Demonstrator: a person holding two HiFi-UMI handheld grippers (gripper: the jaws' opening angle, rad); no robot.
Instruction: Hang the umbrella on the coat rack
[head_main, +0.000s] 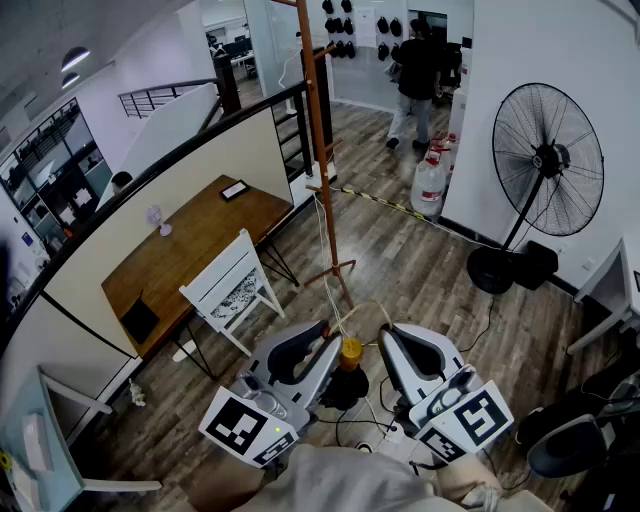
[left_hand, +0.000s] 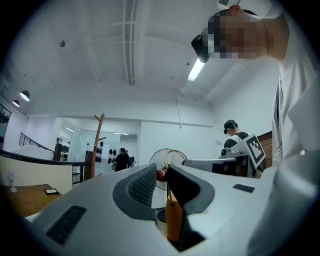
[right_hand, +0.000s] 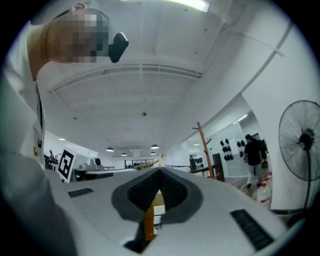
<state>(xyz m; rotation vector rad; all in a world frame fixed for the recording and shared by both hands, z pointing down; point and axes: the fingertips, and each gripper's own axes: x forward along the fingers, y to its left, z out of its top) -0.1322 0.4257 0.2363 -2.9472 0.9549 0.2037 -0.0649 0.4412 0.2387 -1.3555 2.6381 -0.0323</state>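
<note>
Looking along my right gripper (right_hand: 160, 172): the jaw tips meet, and the dark ribbed pads (right_hand: 142, 192) bow out below them. In the slit between them there's a thin orange strip (right_hand: 149, 222). No clue what it is from here. Something tan sits right behind it. Past the tips, off to the right, the wooden coat rack (right_hand: 202, 147) stands upright. Further right there's a person (right_hand: 252, 150) in dark clothes, then a big standing fan (right_hand: 300, 140) at the edge. A marker cube (right_hand: 65, 165) pokes in on the left.
</note>
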